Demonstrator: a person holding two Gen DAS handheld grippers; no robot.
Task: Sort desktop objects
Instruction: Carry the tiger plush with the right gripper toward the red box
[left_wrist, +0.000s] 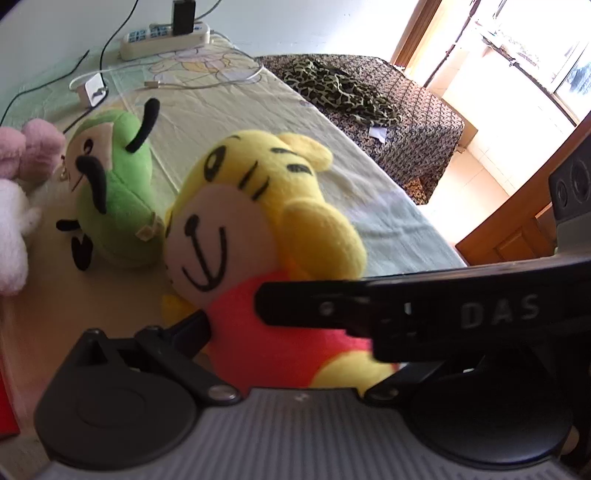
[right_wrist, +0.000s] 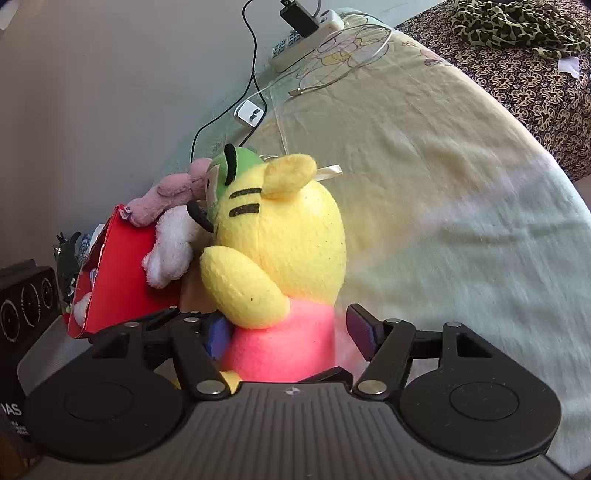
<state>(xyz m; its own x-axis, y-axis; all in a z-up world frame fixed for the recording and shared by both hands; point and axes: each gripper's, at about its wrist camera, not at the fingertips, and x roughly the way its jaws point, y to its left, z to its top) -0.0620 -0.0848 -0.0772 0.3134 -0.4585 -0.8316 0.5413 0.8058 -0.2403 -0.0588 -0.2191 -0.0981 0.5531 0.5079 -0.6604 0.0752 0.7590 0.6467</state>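
On my left wrist camera the yellow bear plush (left_wrist: 258, 206) fills the centre of the view, its red-shirted body sitting between the jaws of my left gripper (left_wrist: 232, 317). One finger (left_wrist: 188, 328) touches the shirt from the left and the other crosses in front of it from the right, so I read the jaws as closed on the bear. Its face looks toward the lens.

Just beside the bear on the left lies a green plush (left_wrist: 114, 192) with black limbs, touching or nearly touching the bear's head. Farther left a pink and white plush (left_wrist: 18, 184) is cut by the frame edge. All rest on a pale cloth-covered surface (left_wrist: 240, 110); at its far end are a white power strip (left_wrist: 166, 38) and a small white charger (left_wrist: 94, 90).

On my right wrist camera I see the bear (right_wrist: 284, 236) from behind, its shirt between the jaws of my right gripper (right_wrist: 288, 332). The right finger (right_wrist: 360, 332) stands just clear of the fabric; the left side is hidden by the bear's arm, so I cannot tell whether these jaws grip. A red box (right_wrist: 118, 277) stands tilted at the left, the pink and white plush (right_wrist: 170, 229) draped over its rim.
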